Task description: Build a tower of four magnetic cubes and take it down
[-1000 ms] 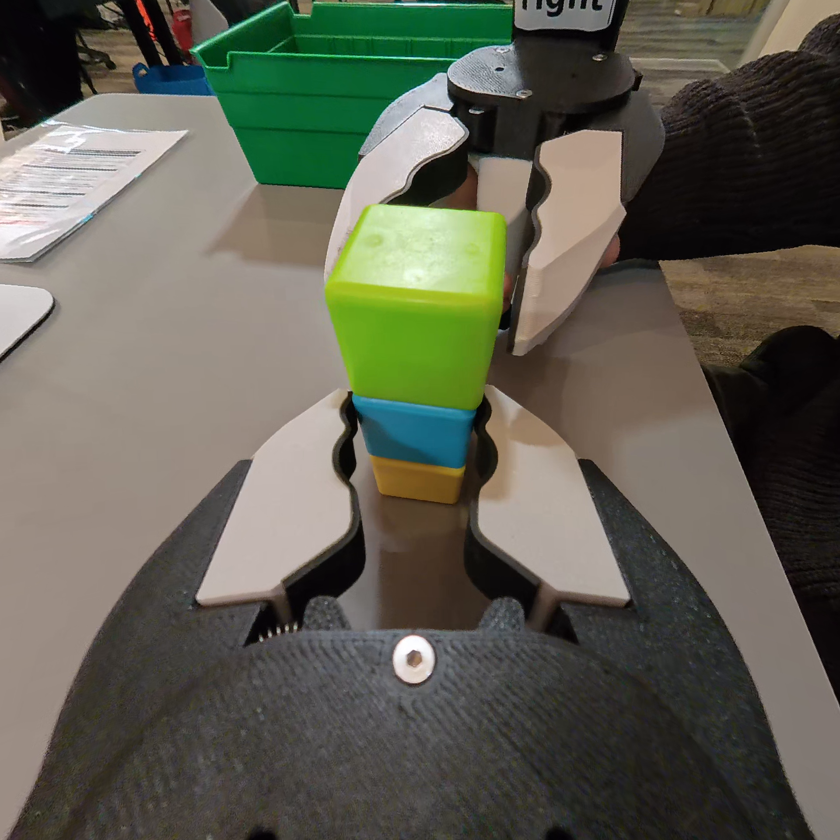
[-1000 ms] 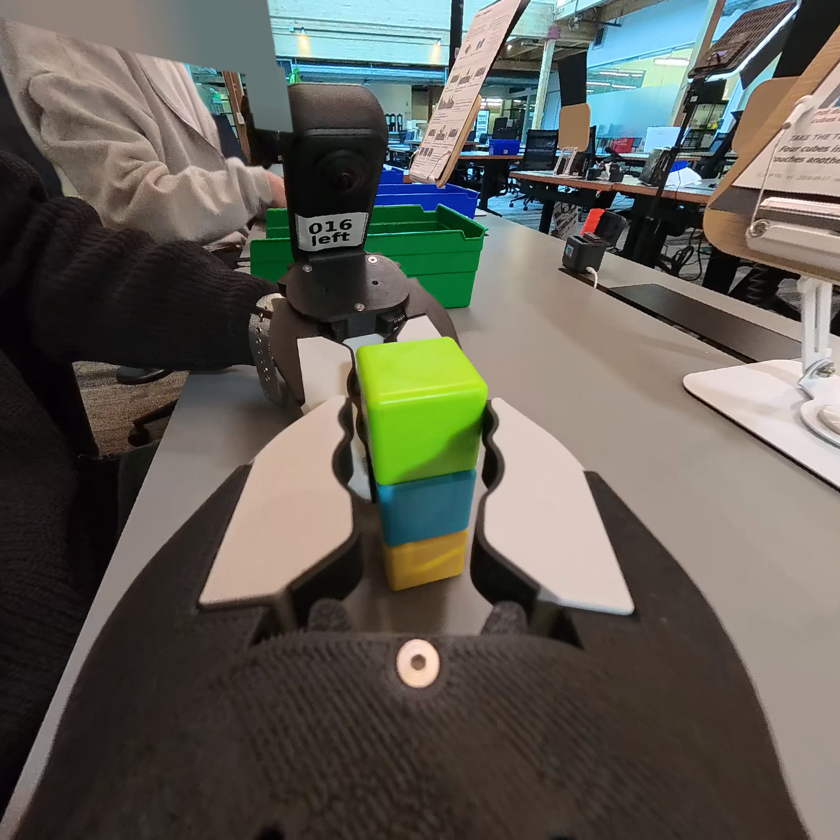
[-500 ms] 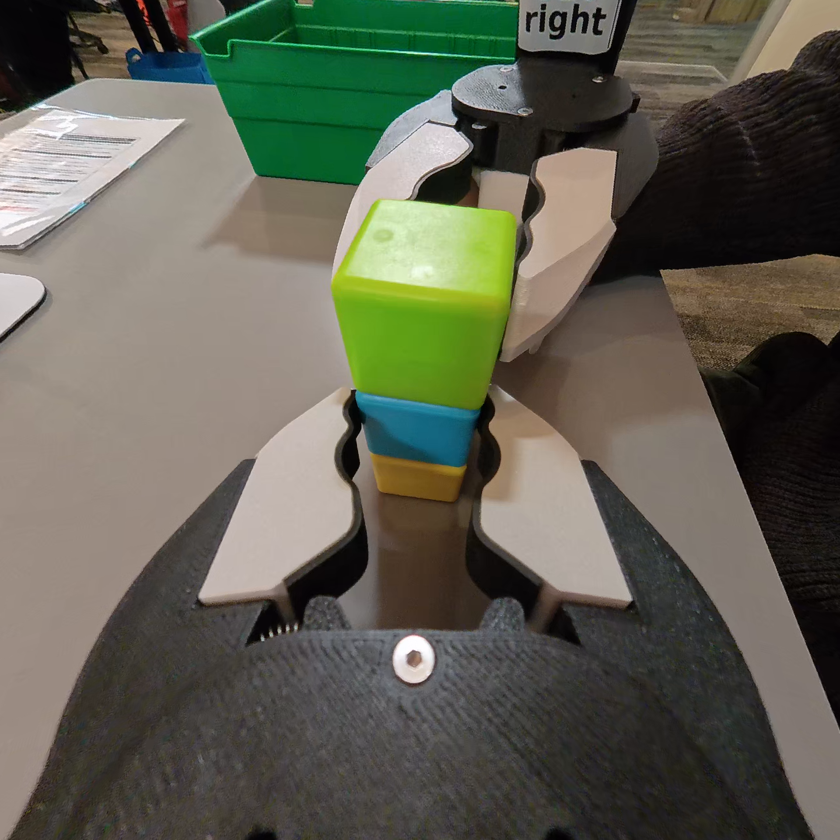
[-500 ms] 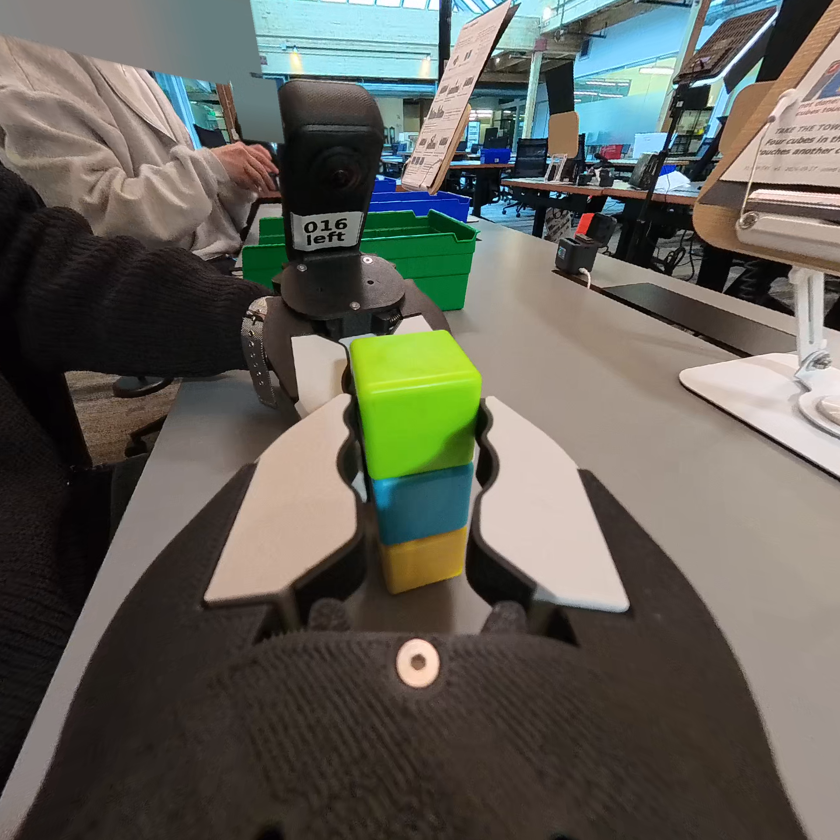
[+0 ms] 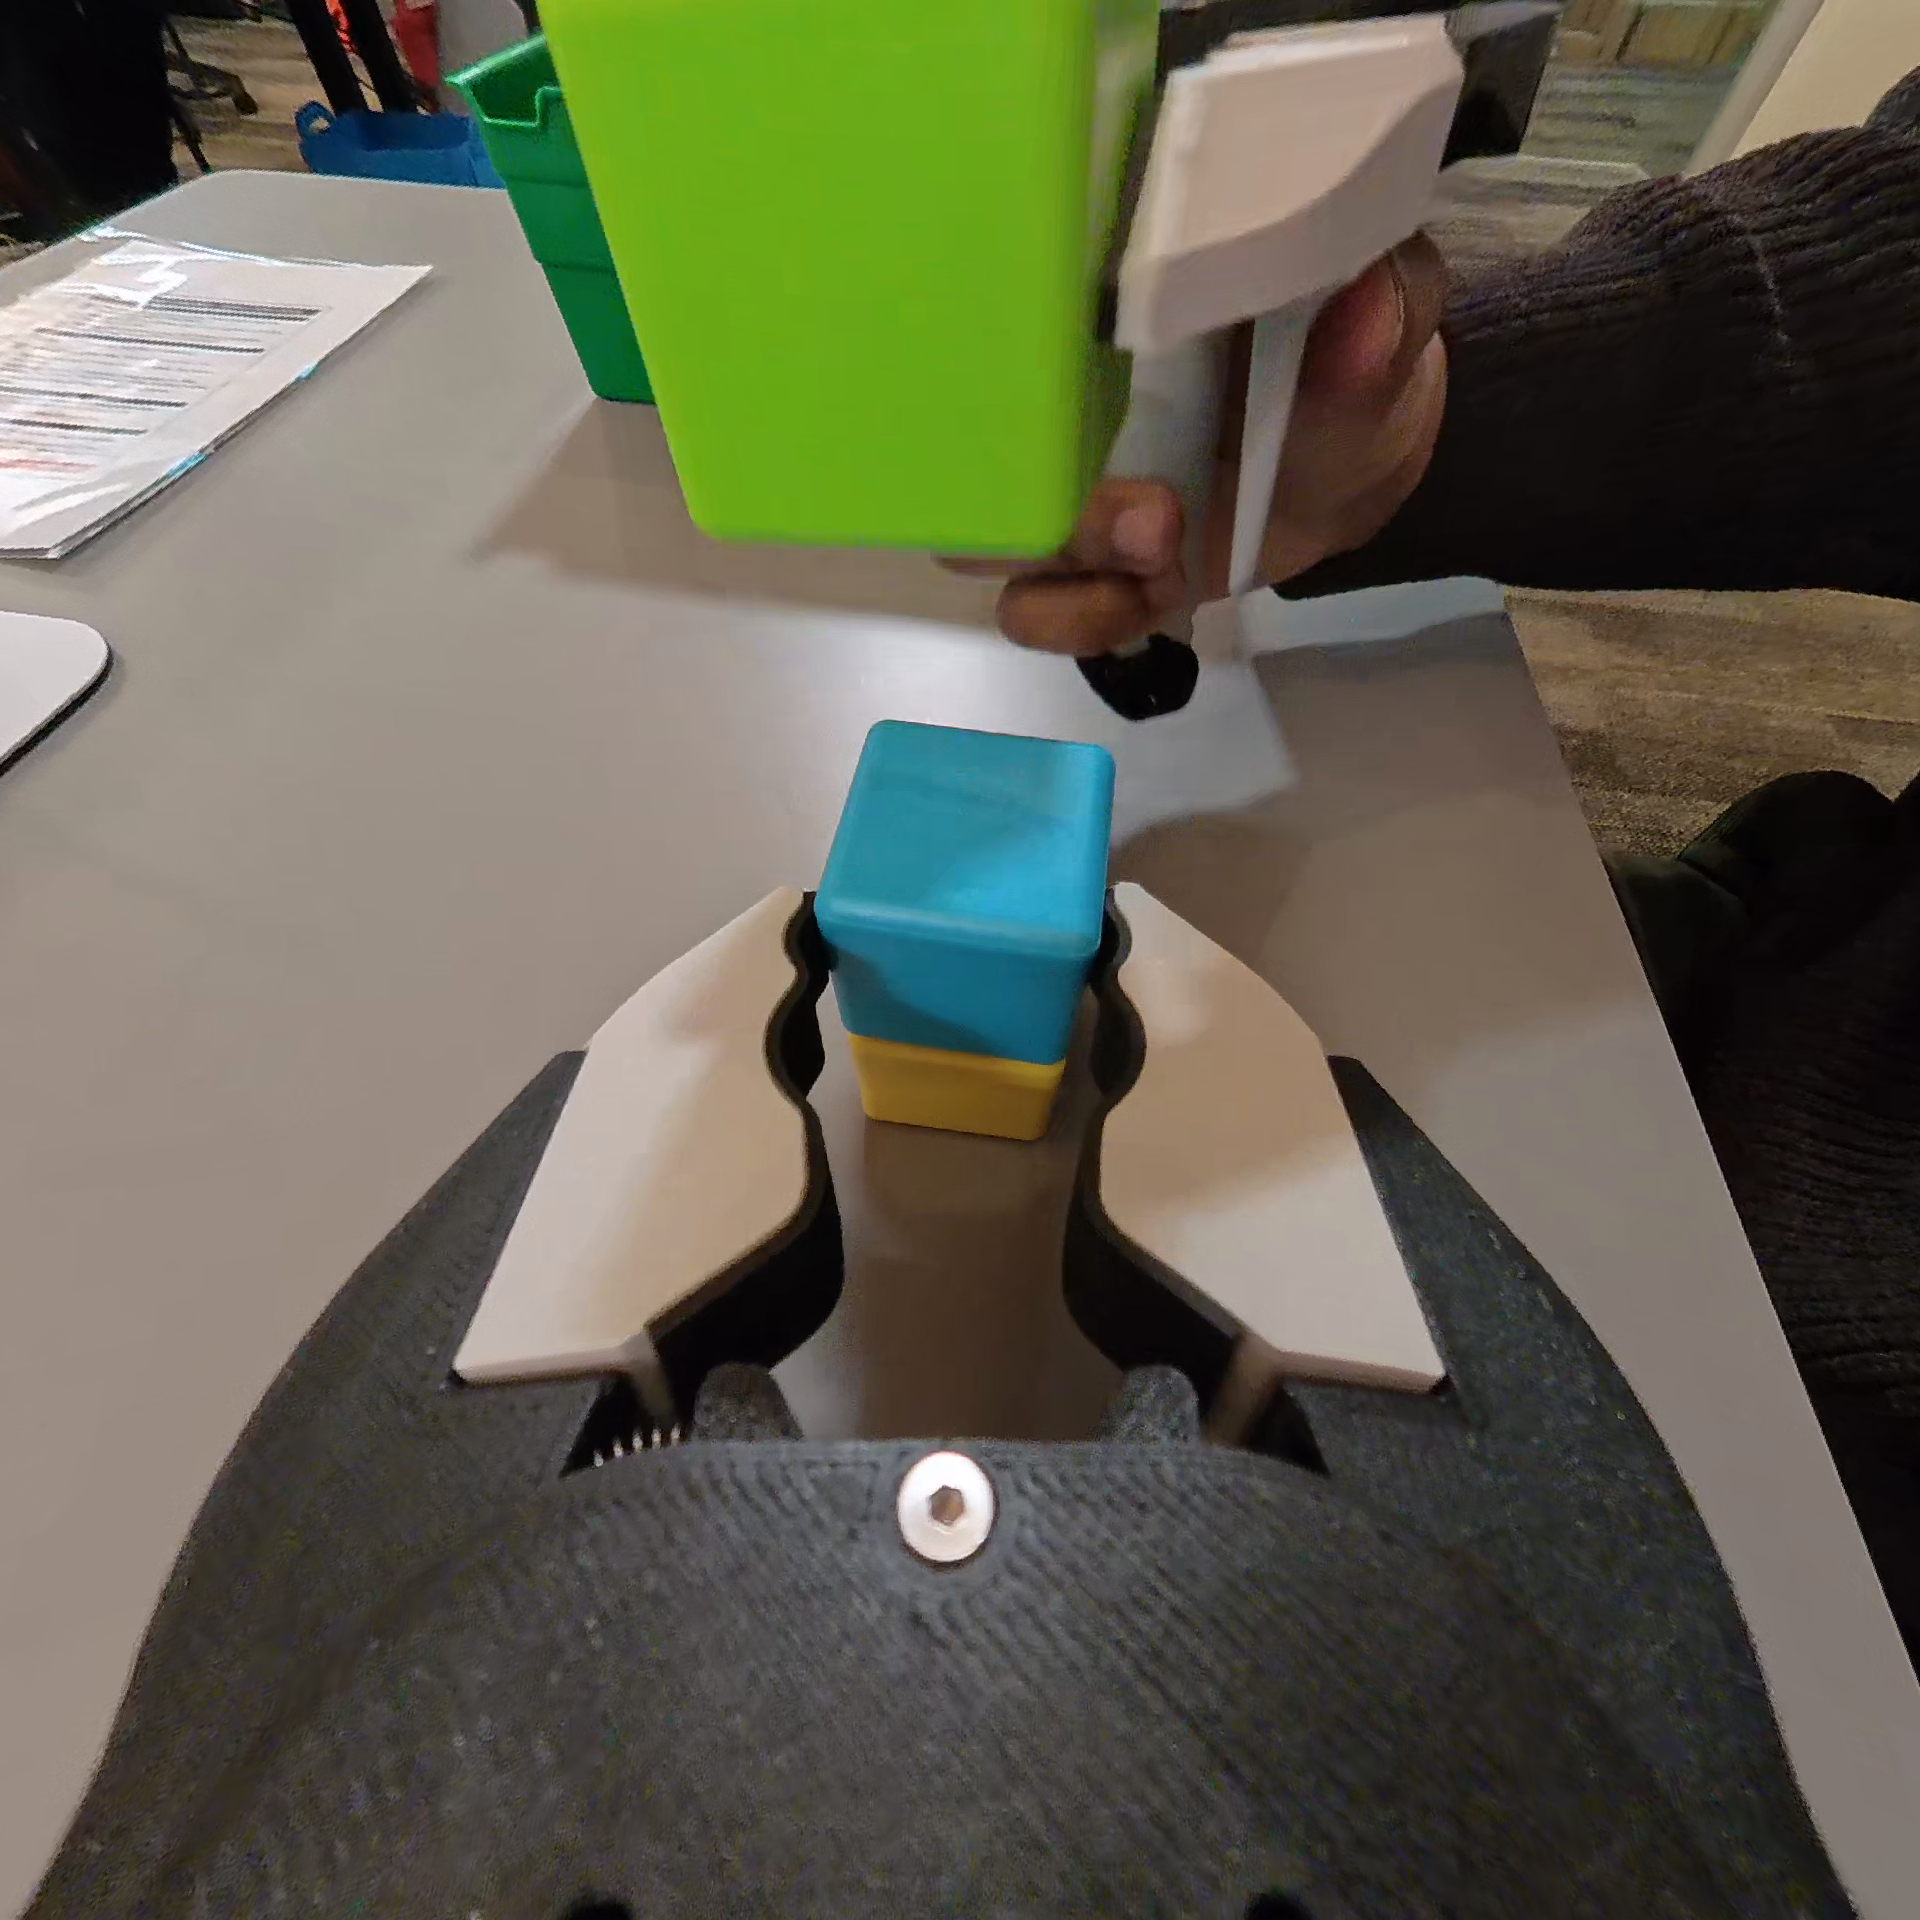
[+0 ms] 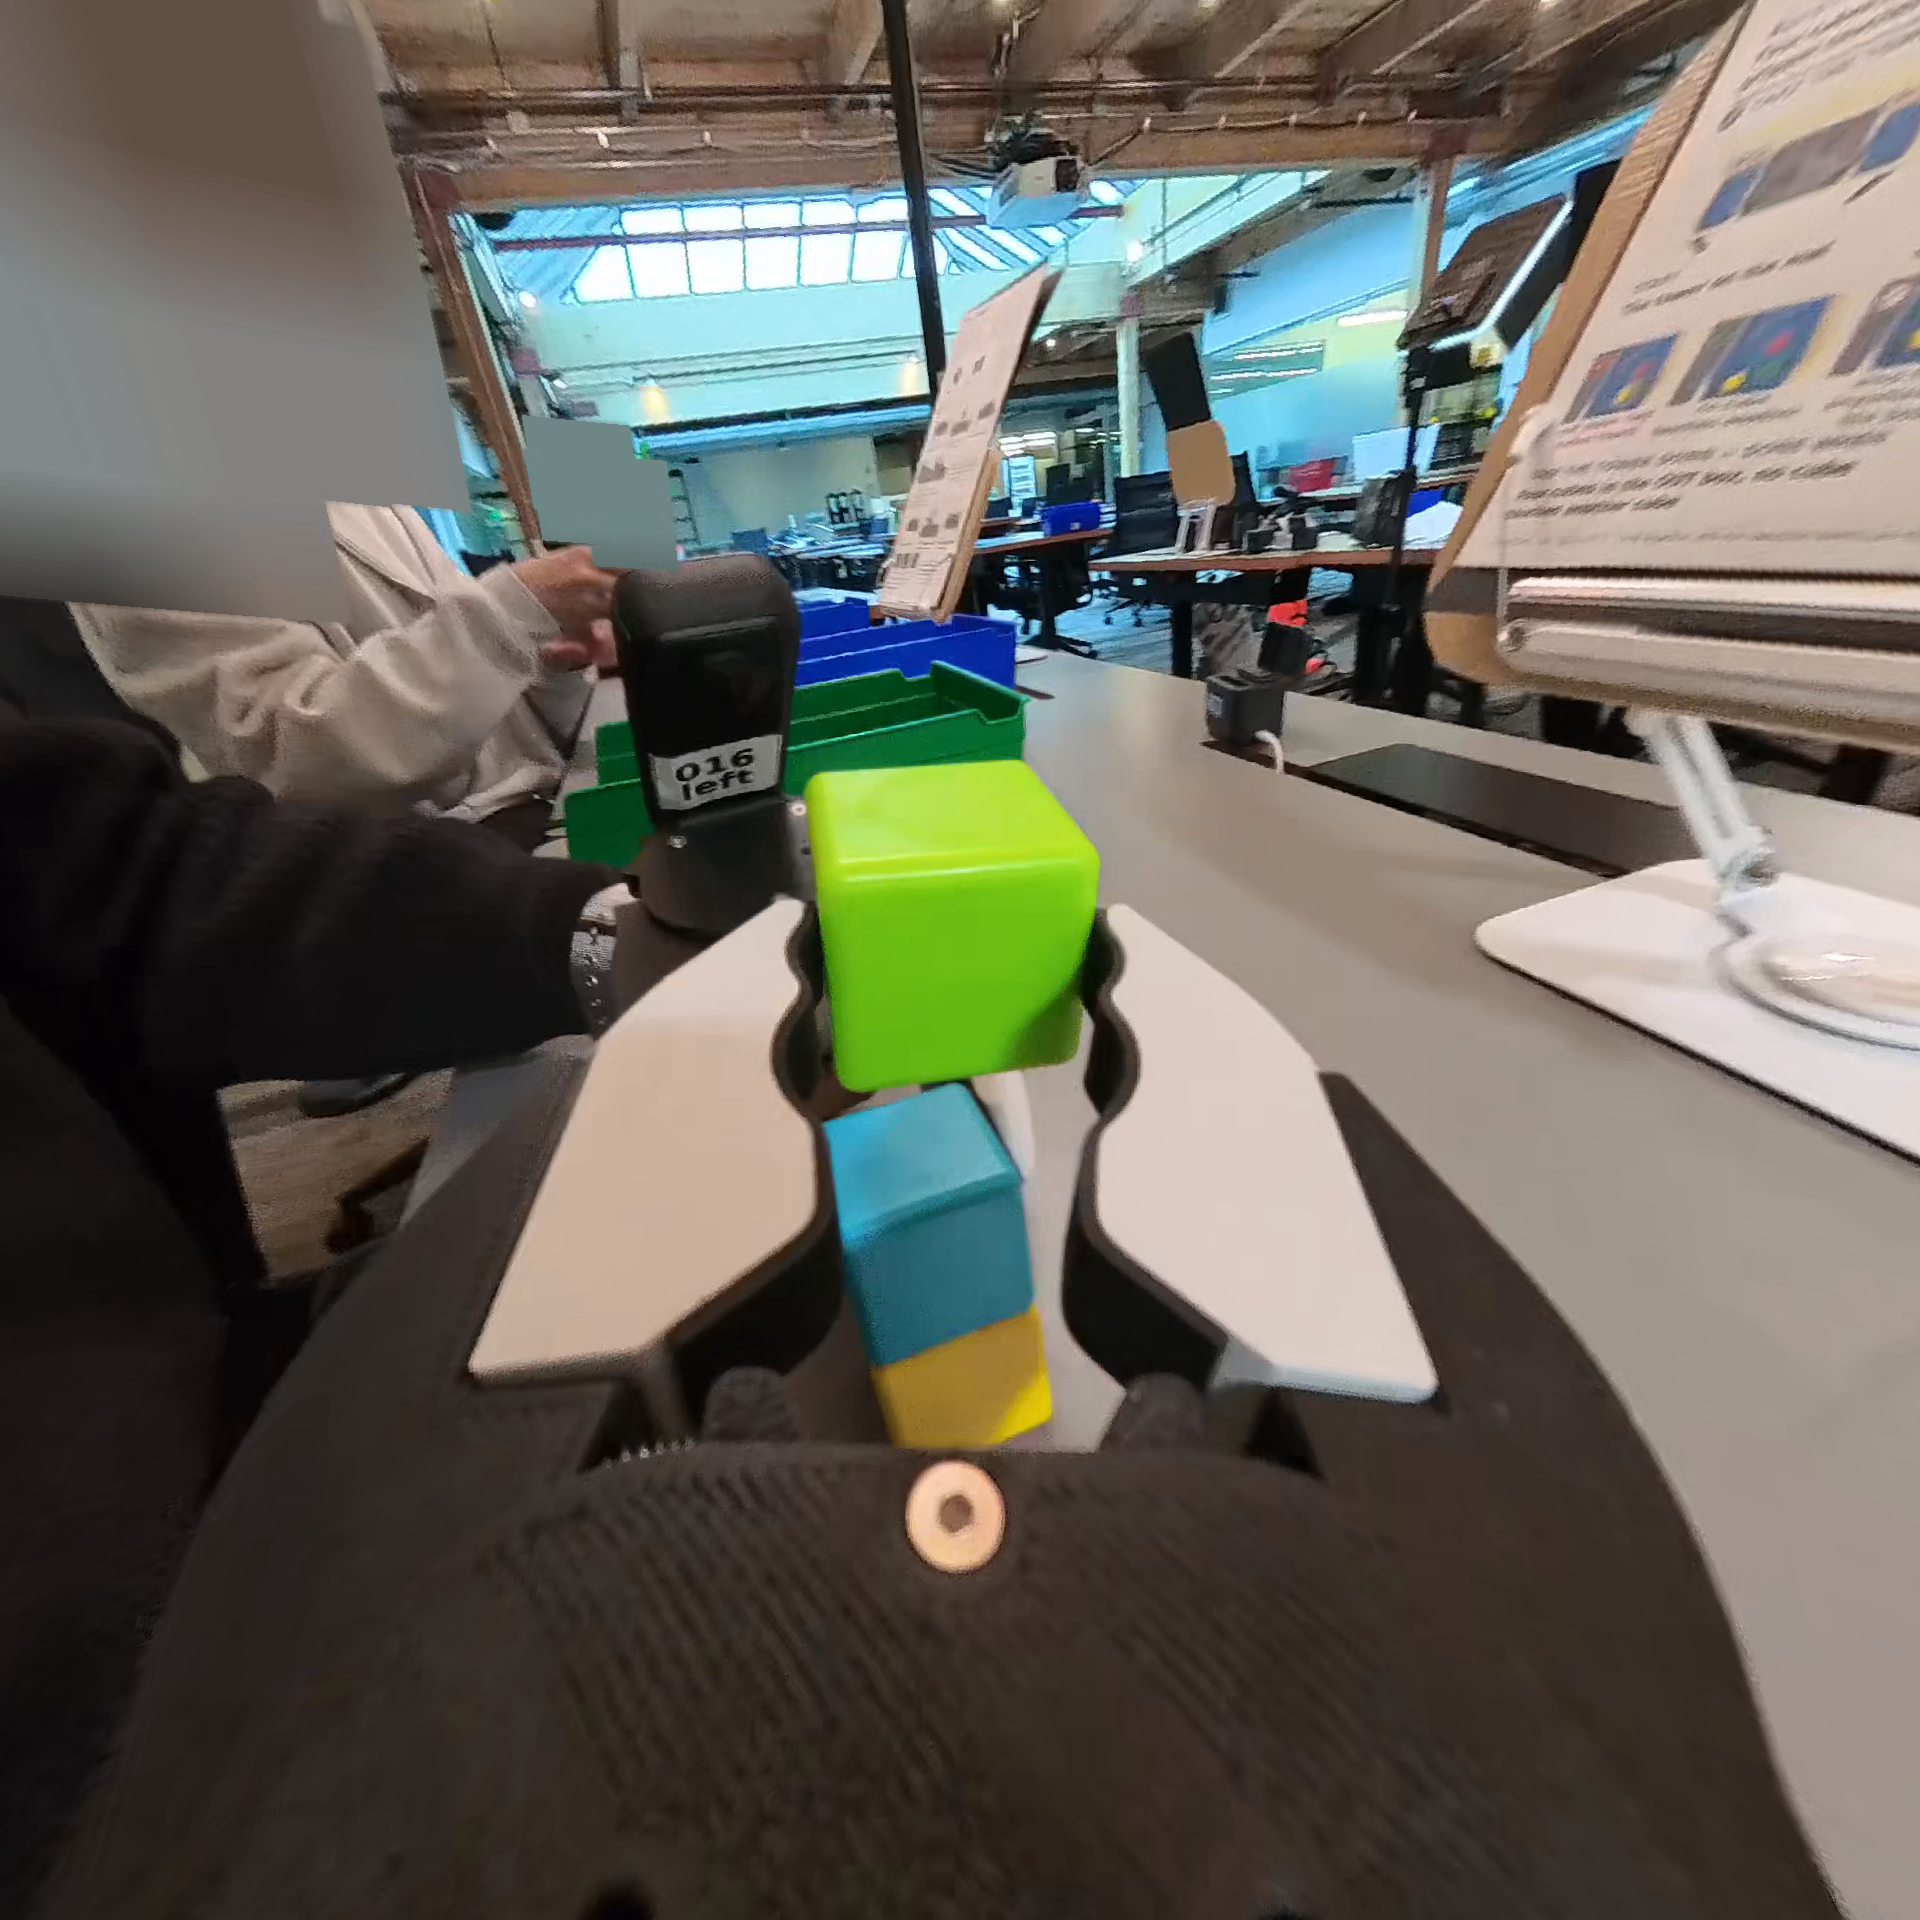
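Grey tabletop (image 5: 364,831) carried a blue plastic cube (image 5: 961,914) atop a yellow plastic cube (image 5: 951,1096) at frame centre. Left gripper (image 5: 956,961) clamped the blue cube. Right gripper (image 6: 951,961) clasped a lime-green plastic cube (image 6: 945,920) directly above, clear of it.

Lime-green cube (image 6: 951,920), blue cube (image 5: 961,883), yellow cube (image 5: 956,1096), grey table (image 5: 364,831).

Grey table (image 6: 1351,935), open workshop hall, wooden ceiling beams (image 6: 1039,94), bright skylight windows (image 6: 748,249), distant desks (image 6: 1226,566)
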Tool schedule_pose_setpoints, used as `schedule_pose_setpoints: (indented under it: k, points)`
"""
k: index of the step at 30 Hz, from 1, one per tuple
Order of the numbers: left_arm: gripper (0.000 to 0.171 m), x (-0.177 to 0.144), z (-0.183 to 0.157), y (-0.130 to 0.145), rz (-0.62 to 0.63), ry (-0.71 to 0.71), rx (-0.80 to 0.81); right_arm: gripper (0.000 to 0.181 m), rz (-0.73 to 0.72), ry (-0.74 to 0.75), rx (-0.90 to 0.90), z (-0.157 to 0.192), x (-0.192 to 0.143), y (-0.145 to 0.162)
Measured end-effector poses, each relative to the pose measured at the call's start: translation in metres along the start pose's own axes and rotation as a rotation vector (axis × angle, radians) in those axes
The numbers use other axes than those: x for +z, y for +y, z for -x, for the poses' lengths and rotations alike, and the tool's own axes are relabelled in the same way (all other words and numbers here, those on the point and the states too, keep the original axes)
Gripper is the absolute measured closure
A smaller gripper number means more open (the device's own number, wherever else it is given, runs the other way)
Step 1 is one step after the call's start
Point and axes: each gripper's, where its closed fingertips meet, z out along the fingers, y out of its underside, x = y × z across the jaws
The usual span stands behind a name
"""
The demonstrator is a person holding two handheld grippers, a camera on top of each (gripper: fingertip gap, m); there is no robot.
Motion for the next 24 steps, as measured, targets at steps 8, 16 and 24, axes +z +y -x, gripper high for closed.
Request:
schedule_pose_setpoints:
  k: [8,16,24]
  points:
    - [0.121,-0.001,0.000,0.000,-0.001,-0.017,-0.001,0.131,0.033,0.142,-0.089,-0.025,-0.044,-0.060]
    - [0.121,-0.001,0.001,0.000,-0.001,-0.027,0.001,0.131,0.386,0.776,-0.266,-0.151,-0.213,-0.091]
    - [0.121,0.000,0.002,0.000,-0.001,-0.028,-0.013,0.131,1.151,0.991,0.110,-0.229,-0.360,0.018]
